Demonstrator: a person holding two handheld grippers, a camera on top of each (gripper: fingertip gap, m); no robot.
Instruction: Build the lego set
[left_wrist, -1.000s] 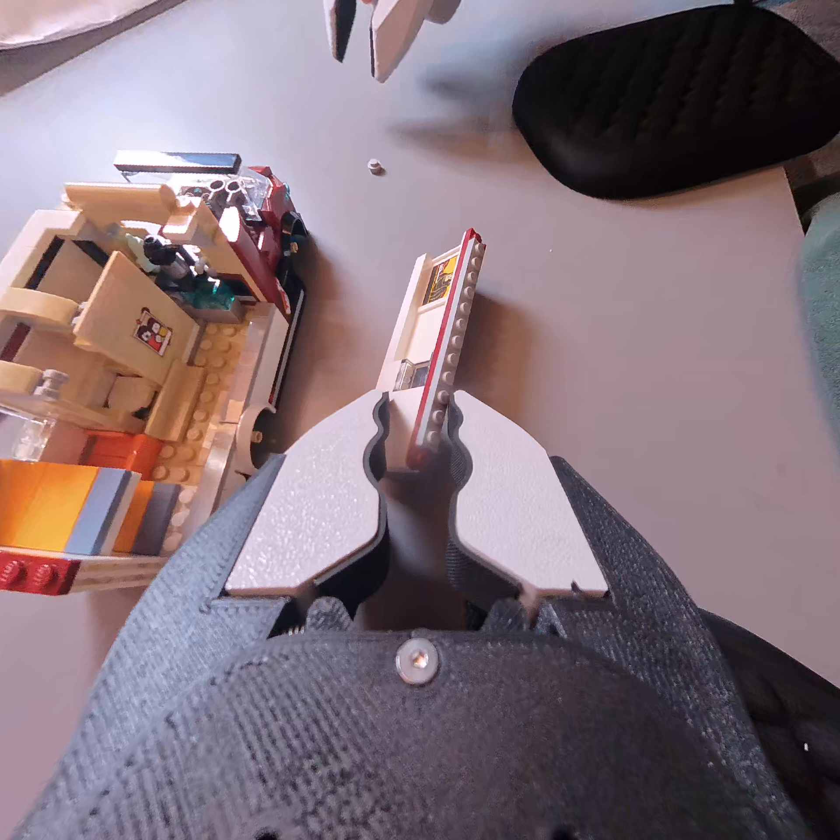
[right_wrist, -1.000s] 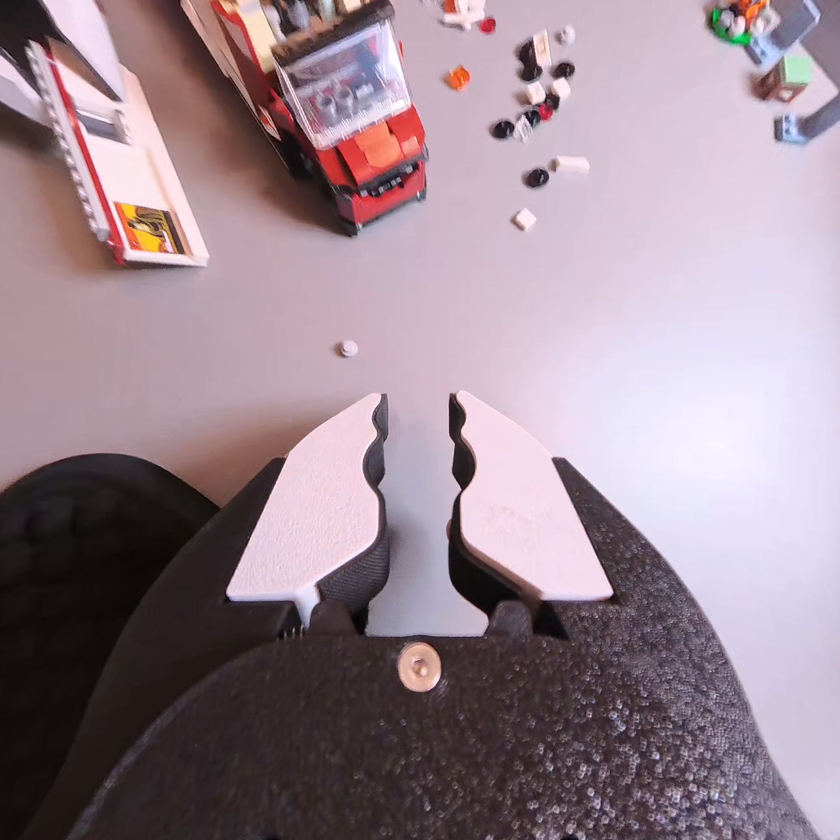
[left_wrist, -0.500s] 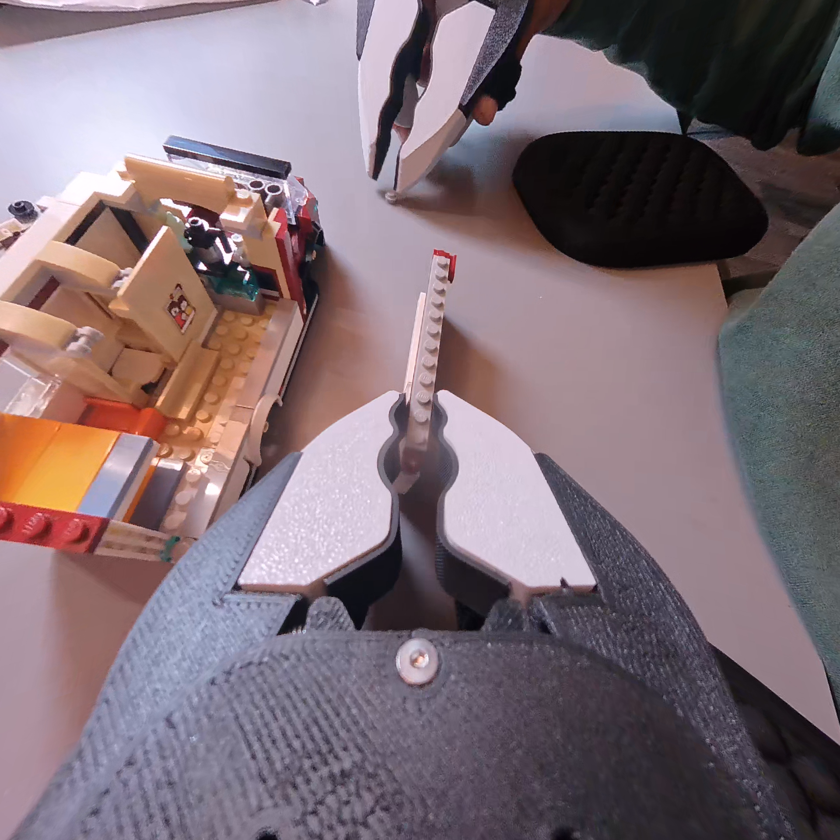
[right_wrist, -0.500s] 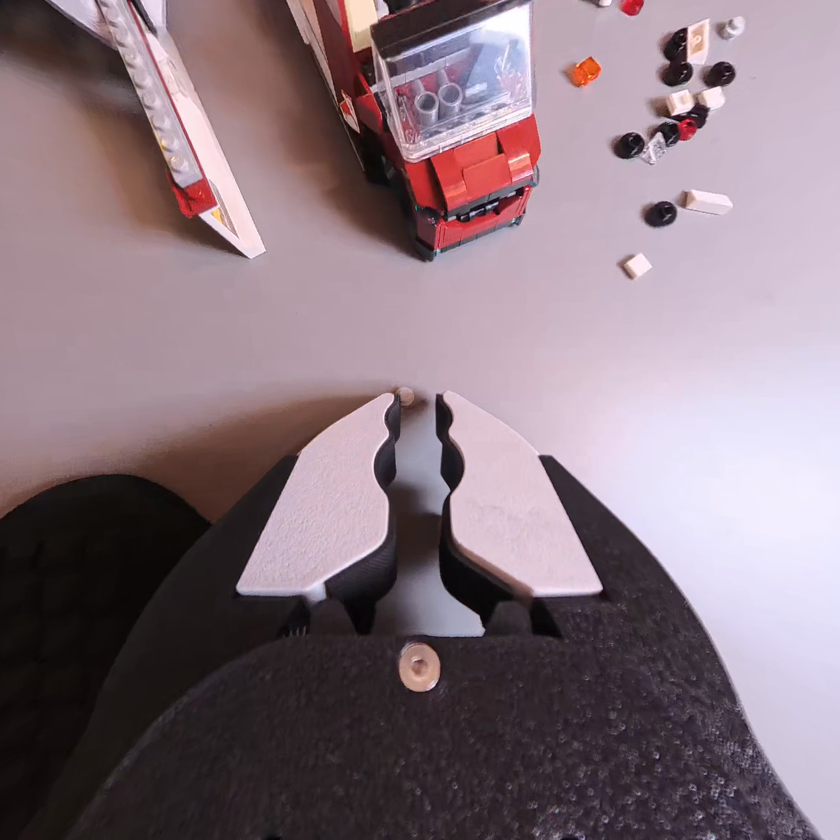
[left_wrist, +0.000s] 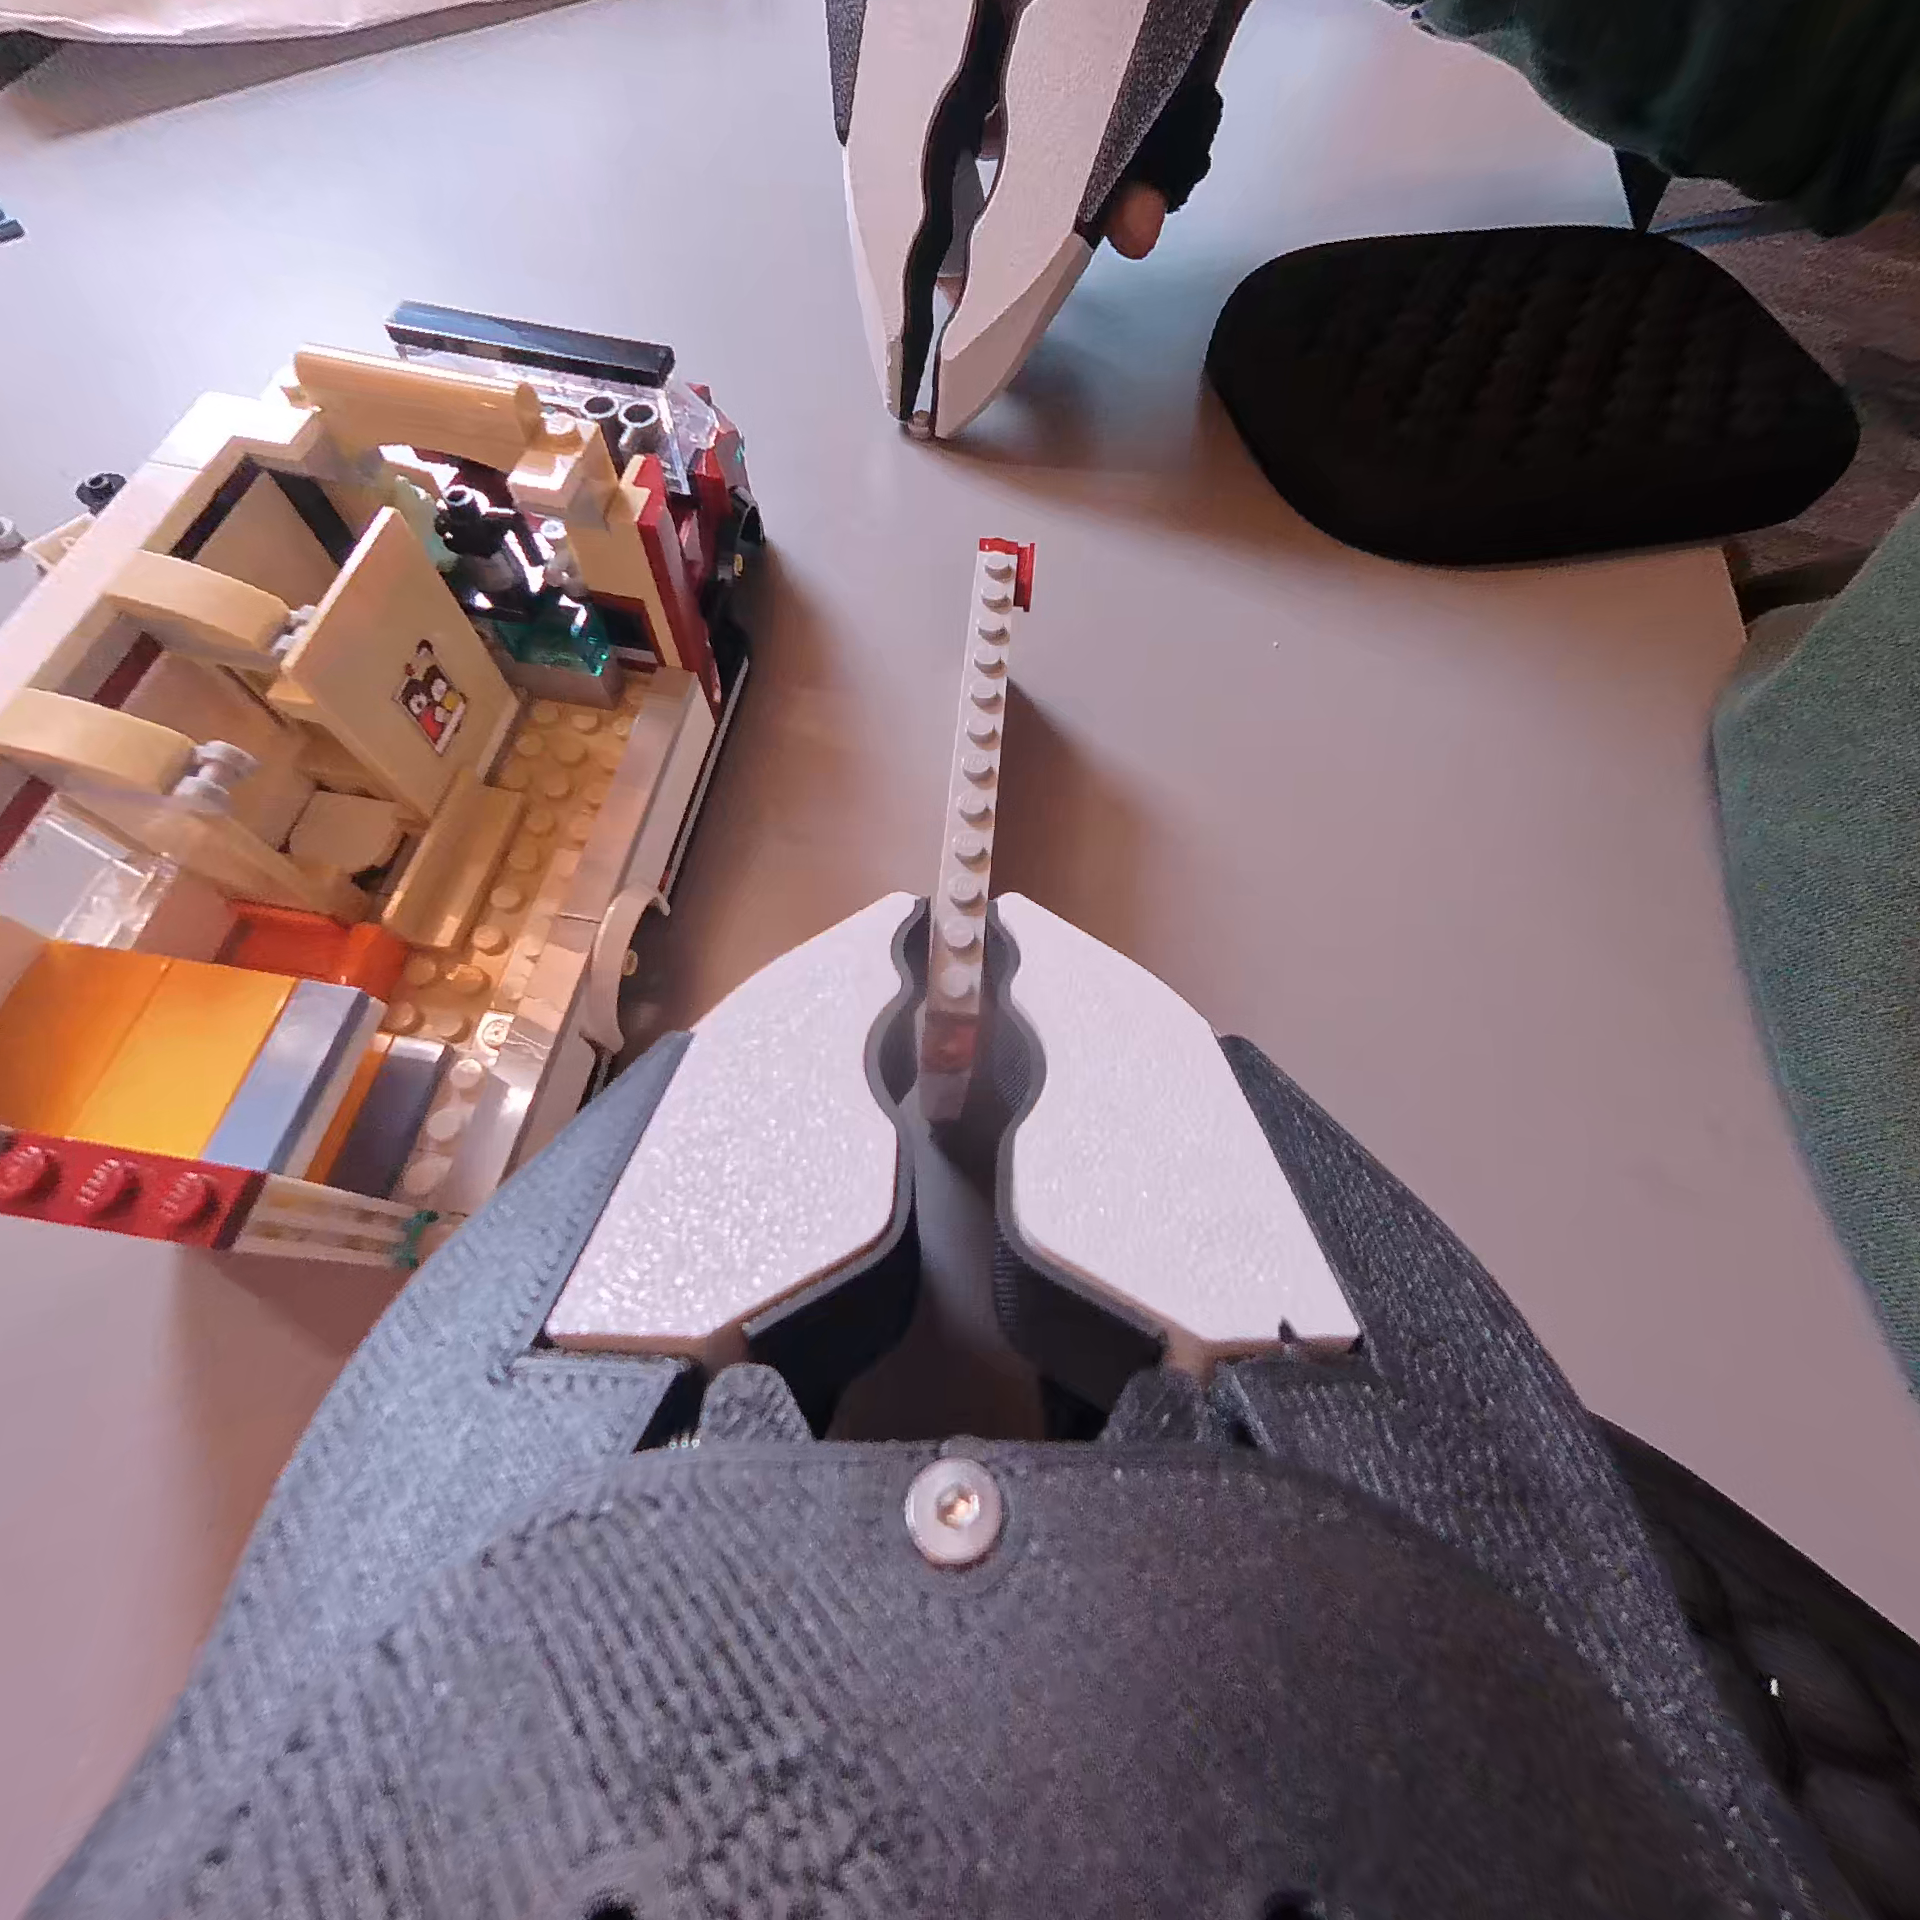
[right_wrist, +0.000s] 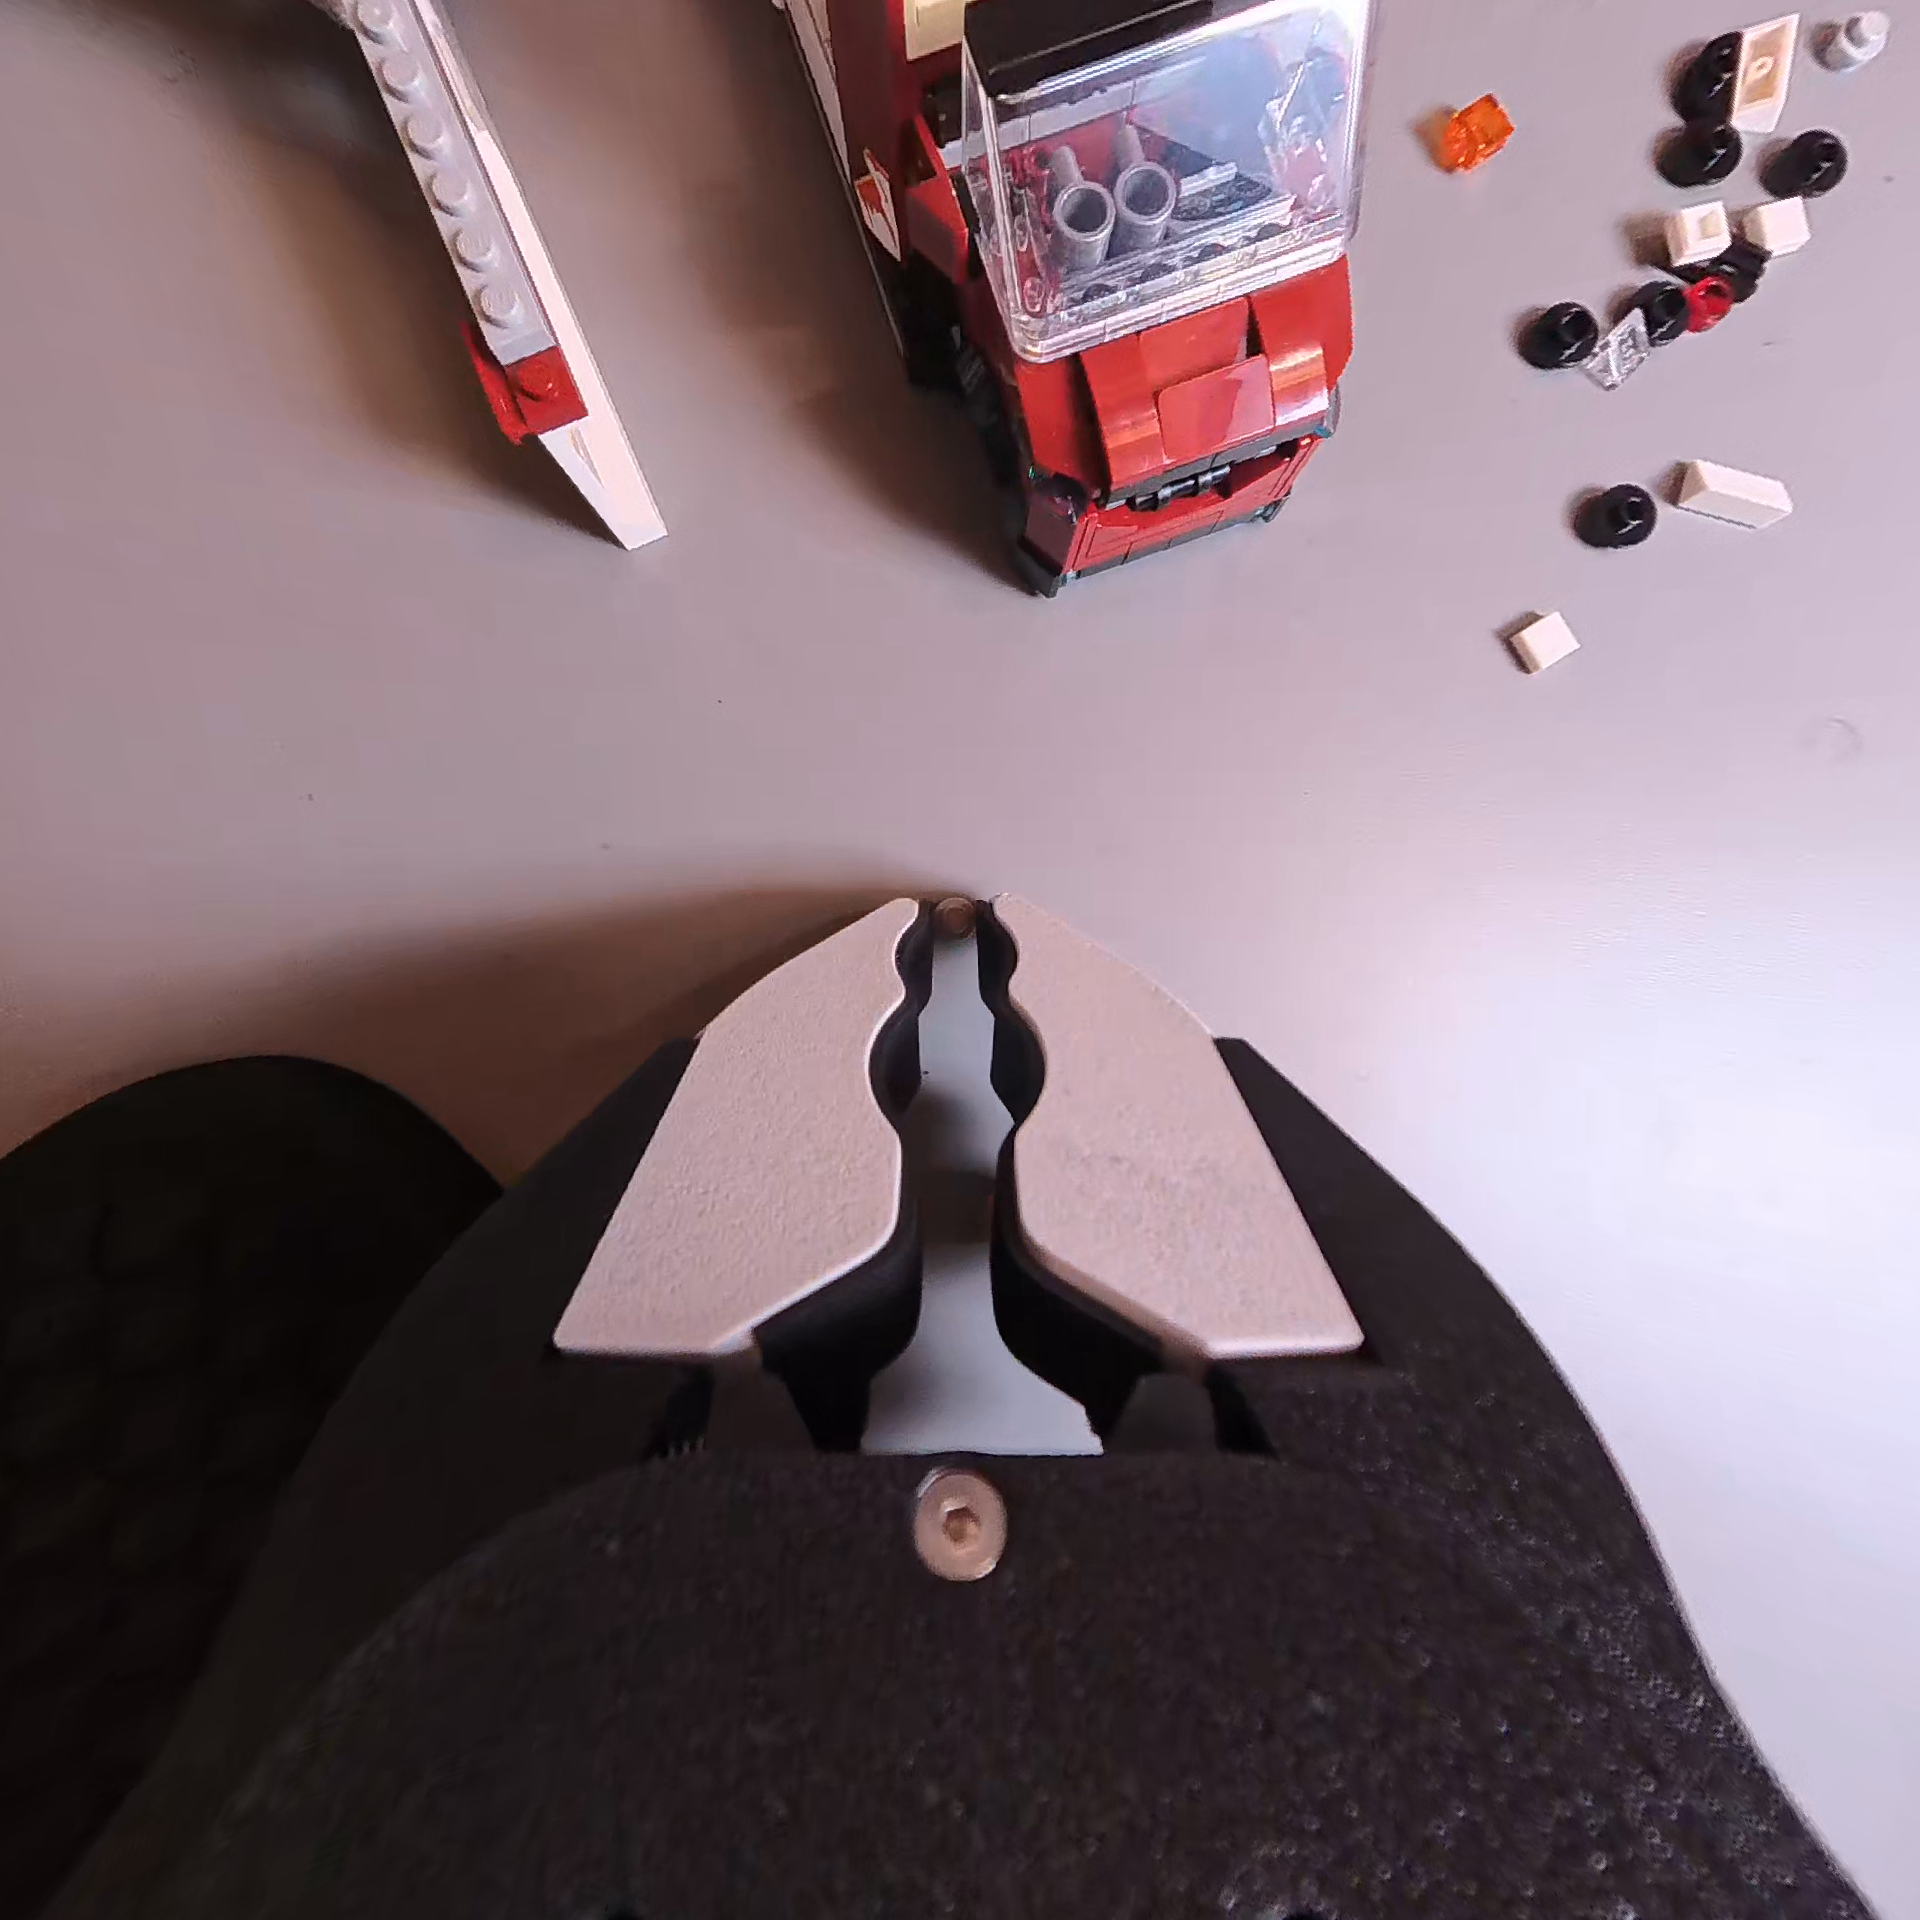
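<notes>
The left gripper (left_wrist: 958, 925) has its jaws closed on the near end of a long studded wall panel (left_wrist: 975, 769), held edge-up over the grey bench (left_wrist: 1299, 831) beside the open brick camper (left_wrist: 343, 748). The right gripper (right_wrist: 958, 920), tips down on the bench, seems to pinch a tiny round stud (right_wrist: 954, 916) between nearly closed jaws, with the red cab (right_wrist: 1153, 343) and loose small pieces (right_wrist: 1704, 270) beyond.

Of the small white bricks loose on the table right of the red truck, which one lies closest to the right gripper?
The lone square white brick, lying by itself nearest the right gripper. The oblong white brick beside a black round piece lies farther away.
</notes>
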